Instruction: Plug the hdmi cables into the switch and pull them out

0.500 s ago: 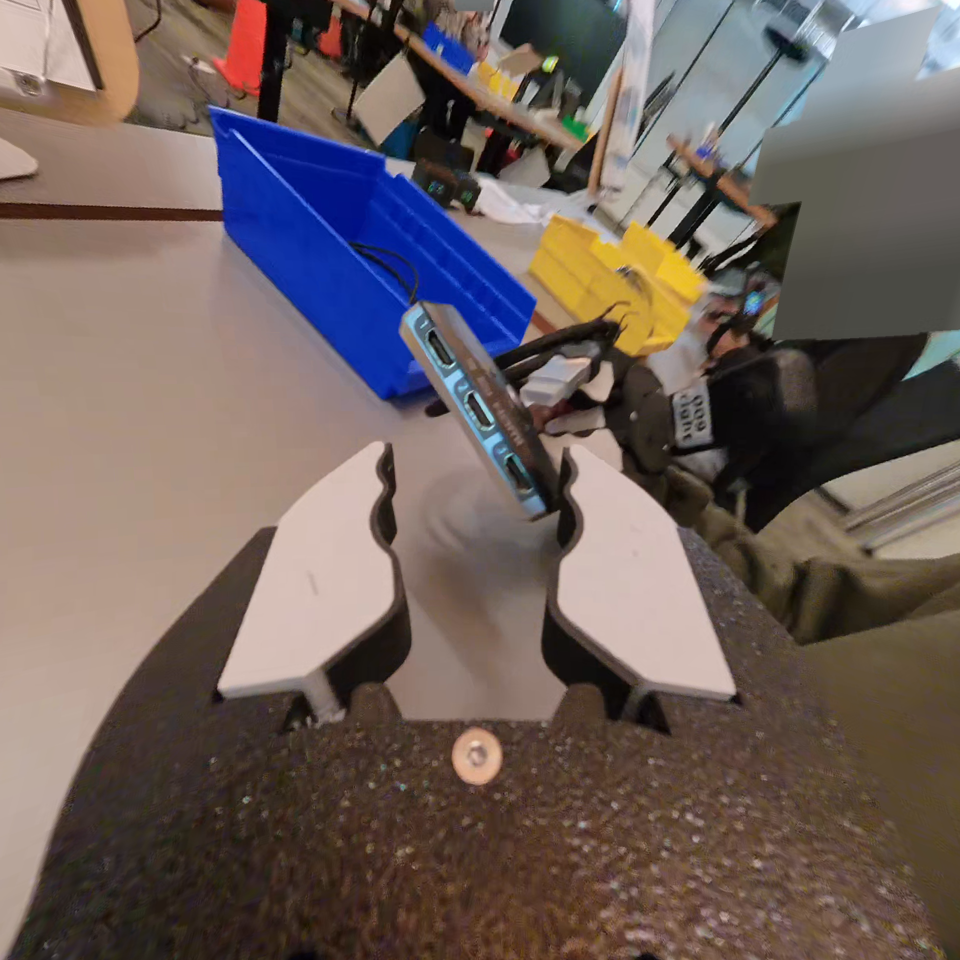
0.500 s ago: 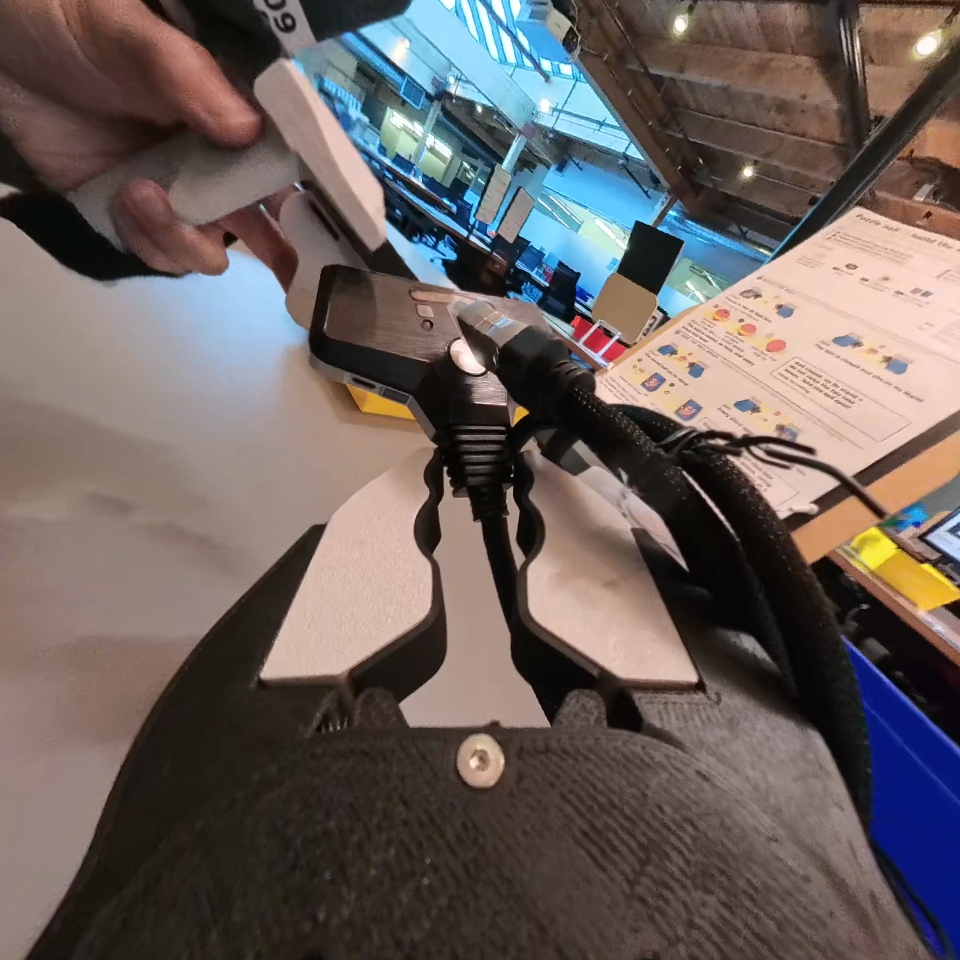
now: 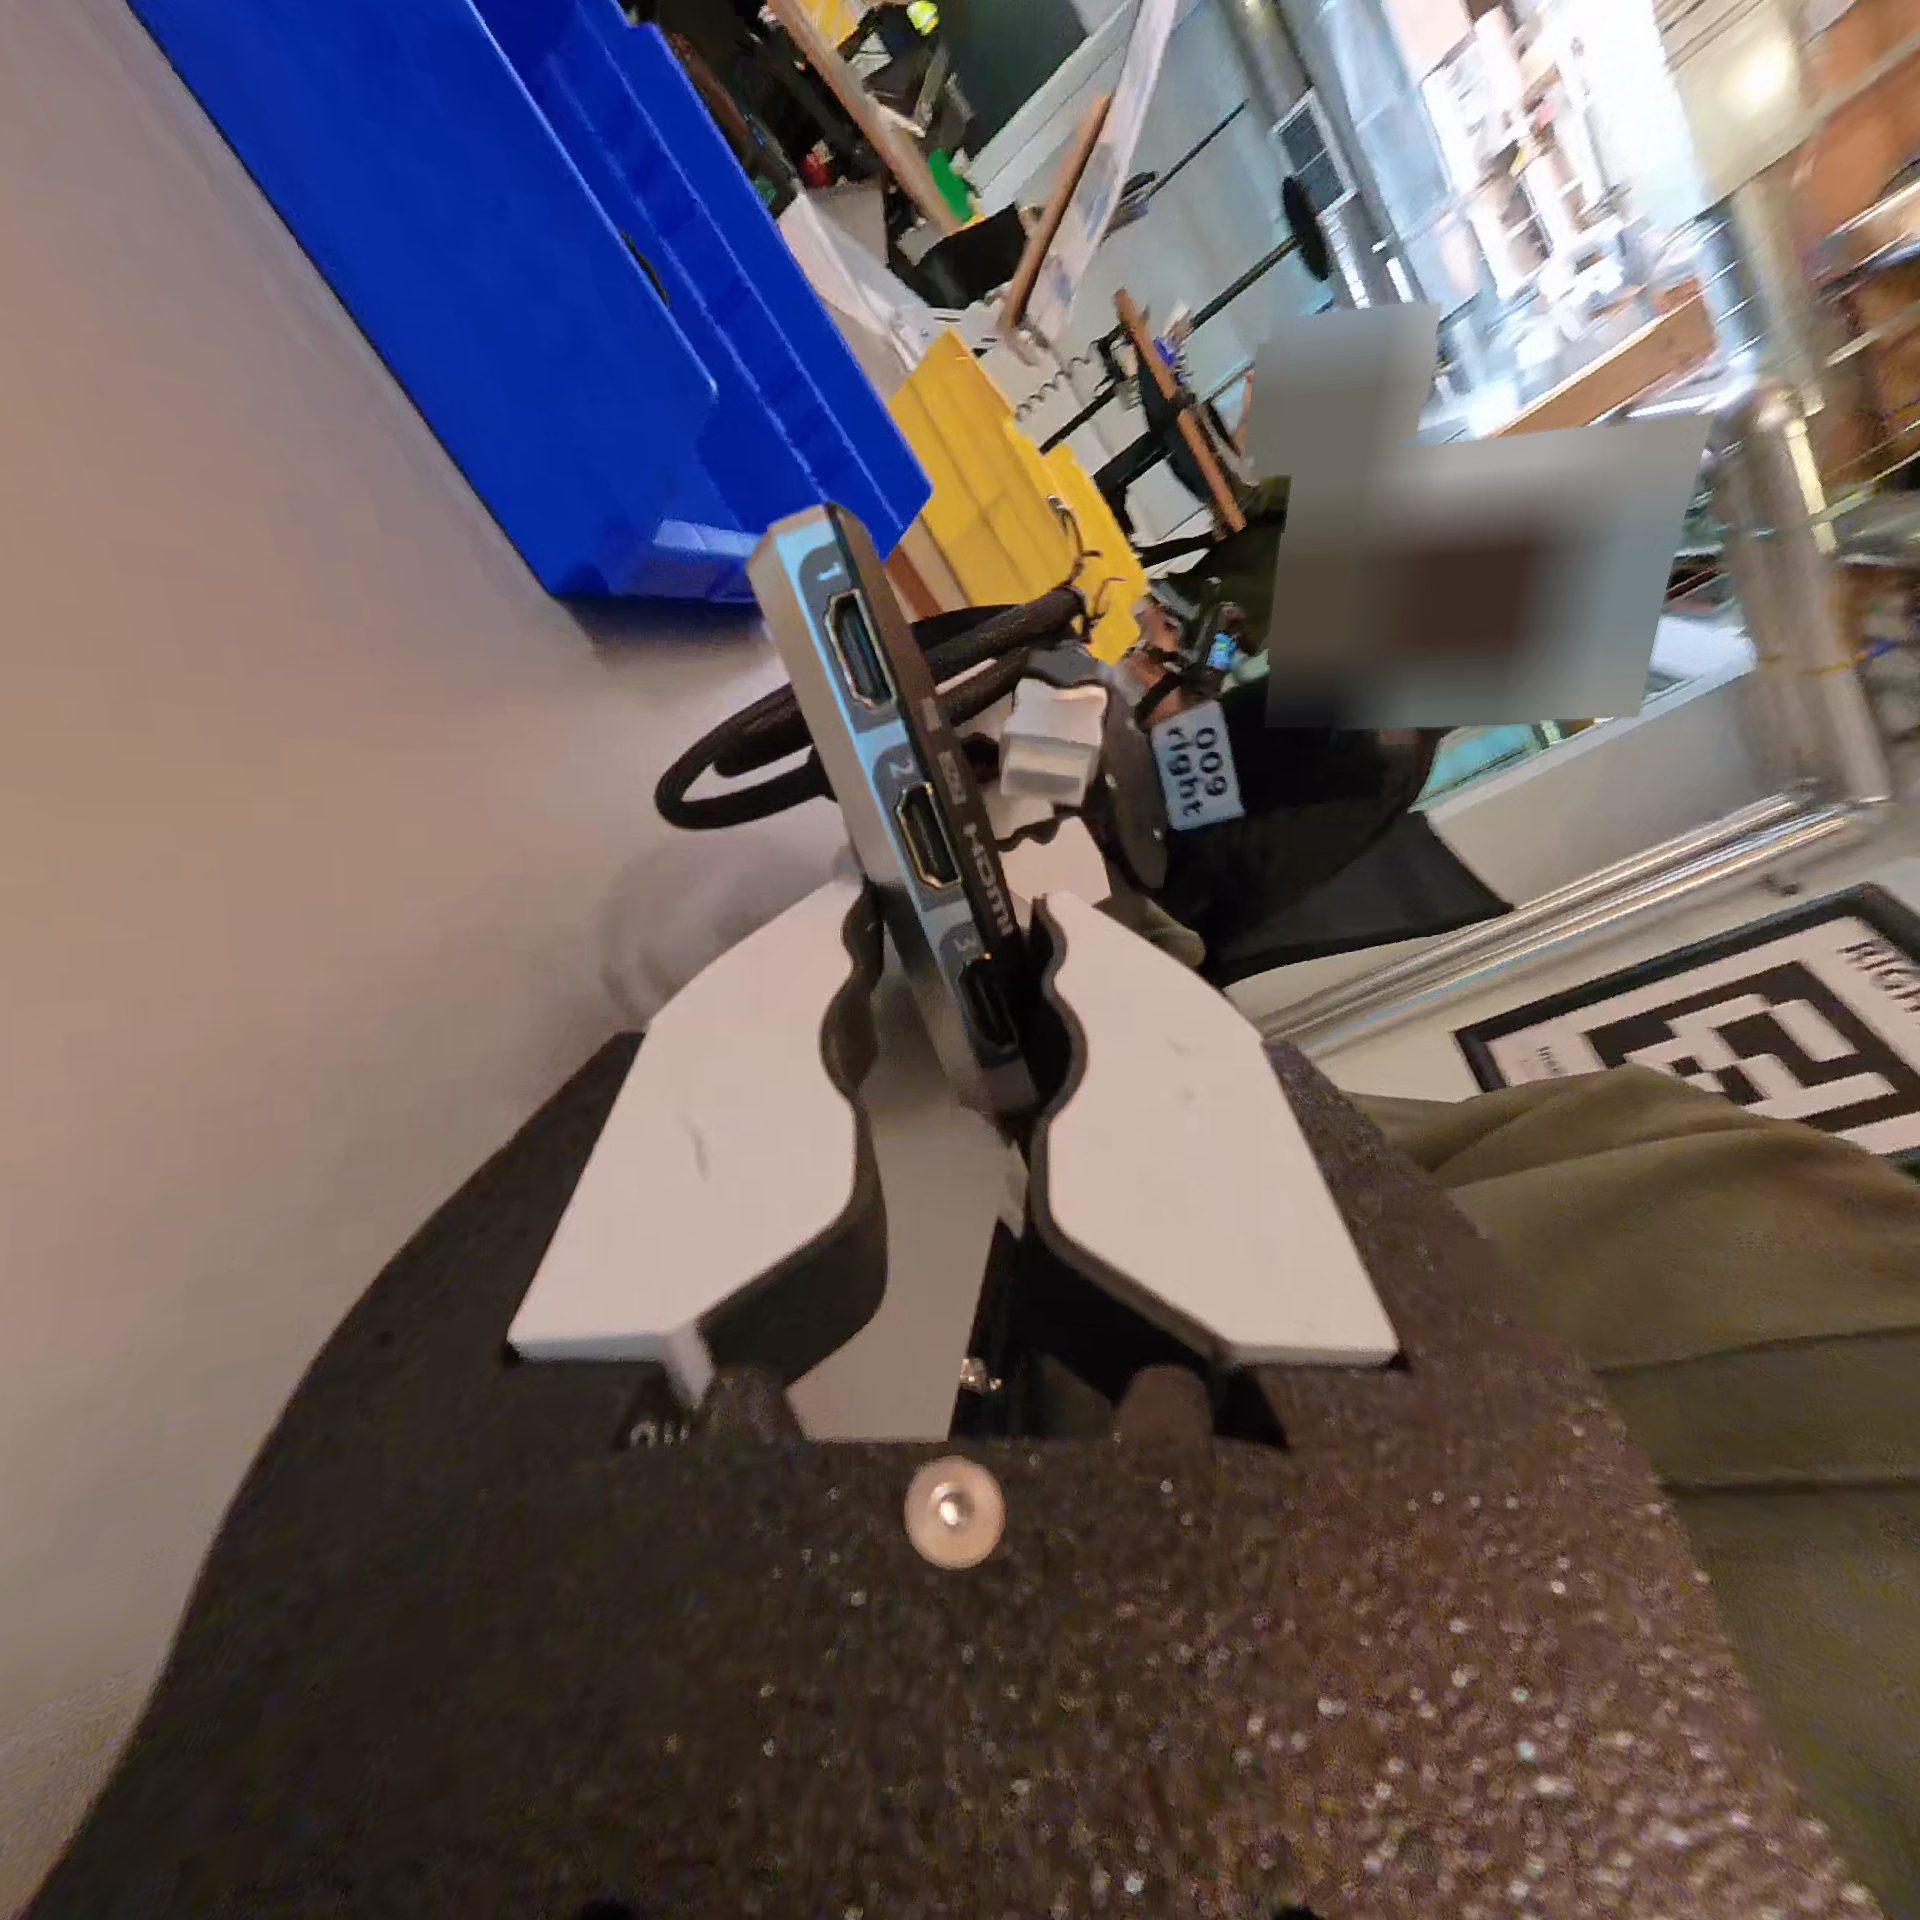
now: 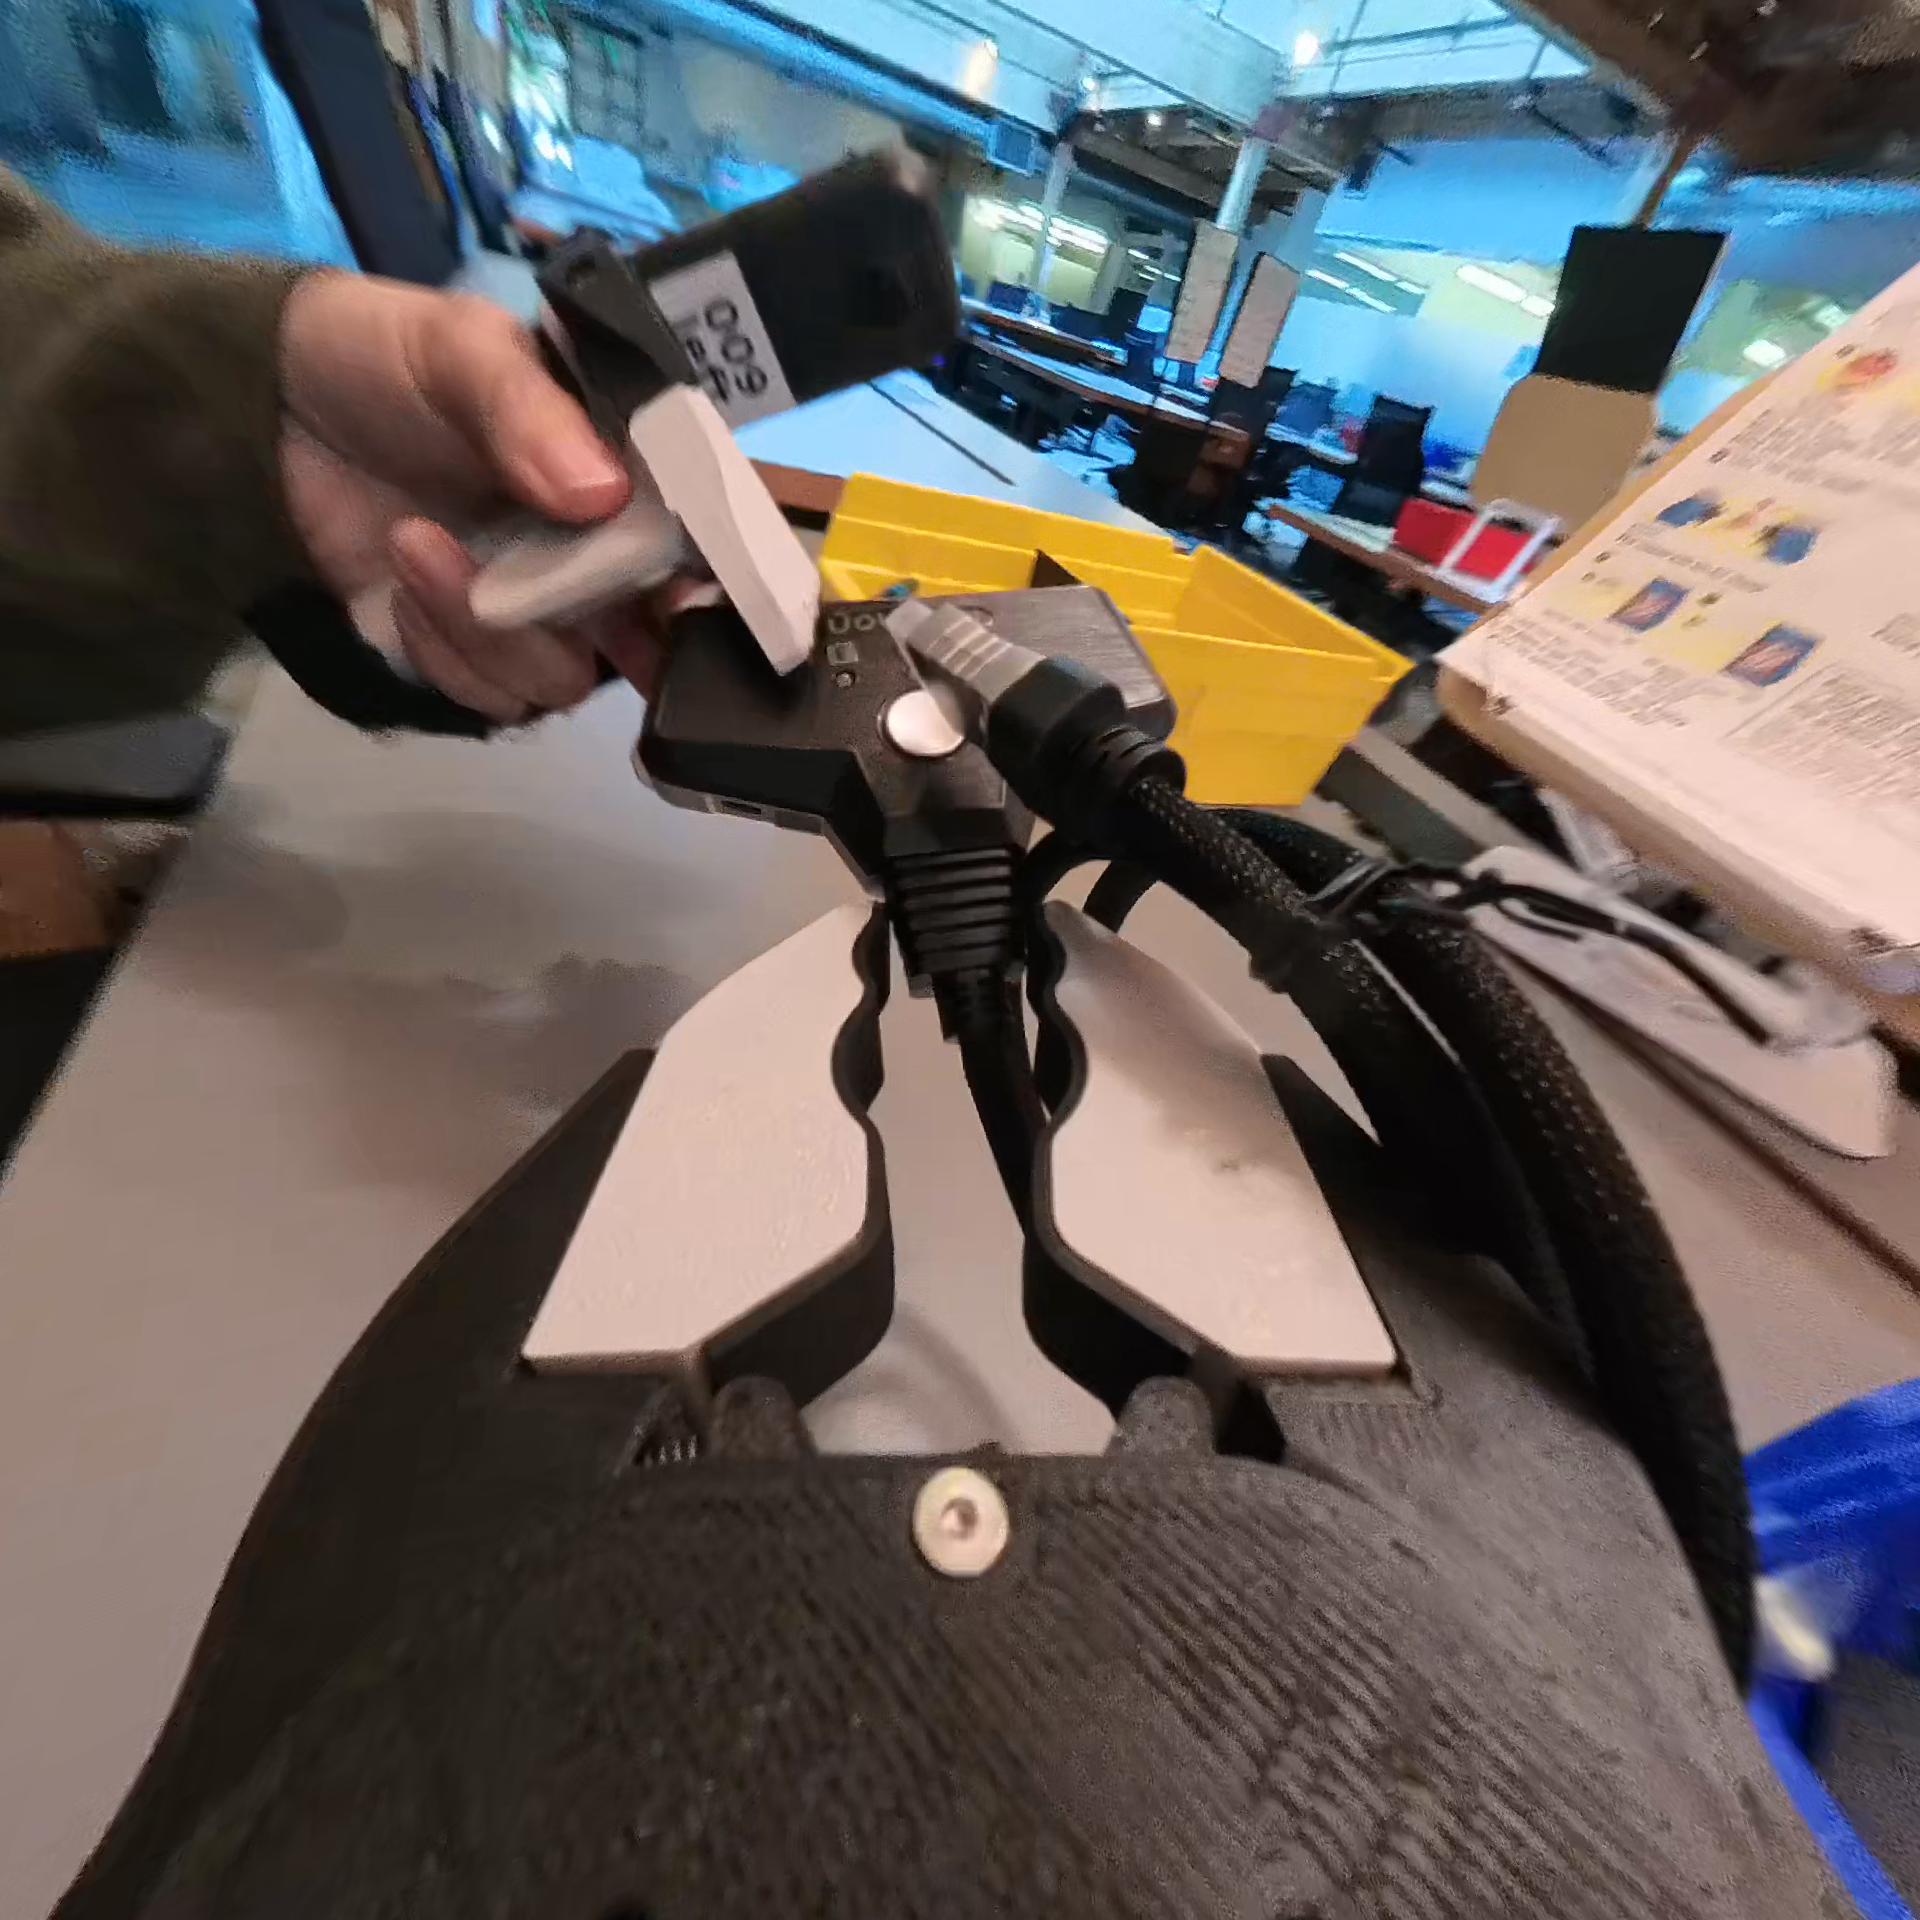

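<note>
Grey worktop (image 4: pixel 312 987) lies below the lifted switch (image 3: pixel 914 831), a small, rigid, likely light box. Left tongs (image 3: pixel 951 997) pinch its lower end, narrowly parted. Right tongs (image 4: pixel 961 977) clamp a plugged cable's ribbed black boot (image 4: pixel 951 914), the best hold; braided cable (image 4: pixel 1403 987) trails right, stiff yet bendable.

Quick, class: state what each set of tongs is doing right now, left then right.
Left tongs: closed on the HDMI switch, gripping its lower end.
Right tongs: closed on the black cable plug seated in the switch.
</note>
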